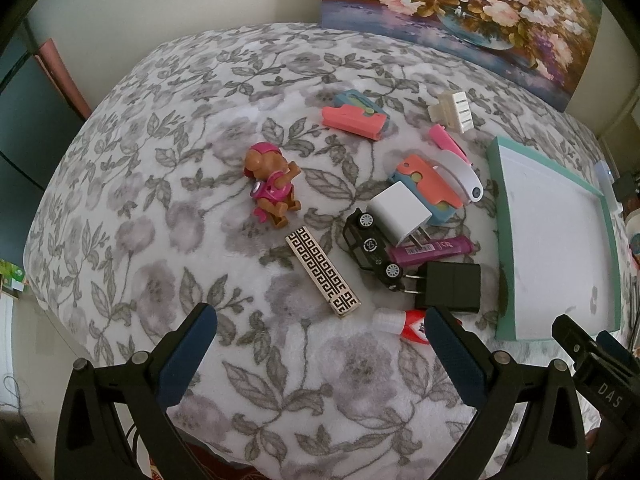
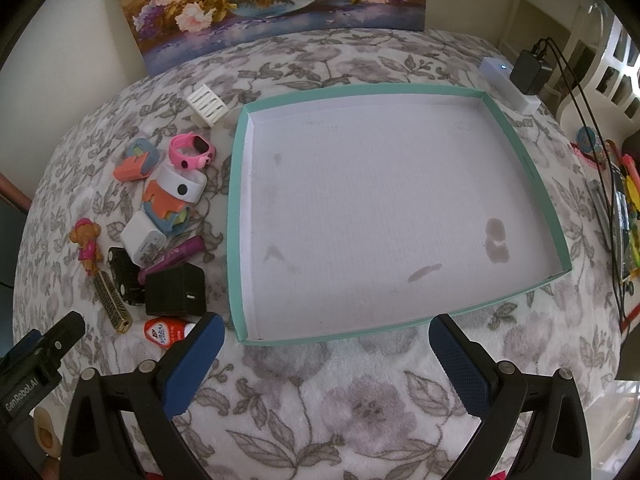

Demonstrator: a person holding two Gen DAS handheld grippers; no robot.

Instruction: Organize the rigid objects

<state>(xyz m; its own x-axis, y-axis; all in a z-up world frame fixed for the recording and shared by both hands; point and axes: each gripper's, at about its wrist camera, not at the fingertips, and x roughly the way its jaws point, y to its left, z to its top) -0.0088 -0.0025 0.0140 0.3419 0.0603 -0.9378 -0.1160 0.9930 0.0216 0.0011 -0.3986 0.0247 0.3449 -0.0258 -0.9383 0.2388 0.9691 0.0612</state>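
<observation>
A teal-rimmed tray with a white floor lies on the floral blanket; it shows at the right in the left wrist view. Left of it lie small objects: a pink toy dog, a patterned bar, a black toy car, a white charger, a black charger, a purple tube, a red bottle. My left gripper is open and empty in front of them. My right gripper is open and empty at the tray's near edge.
A flower painting leans at the back. A white slatted piece, a pink watch and coral-and-blue puzzle pieces lie further back. A white power strip with a black plug and cables sit at the right edge.
</observation>
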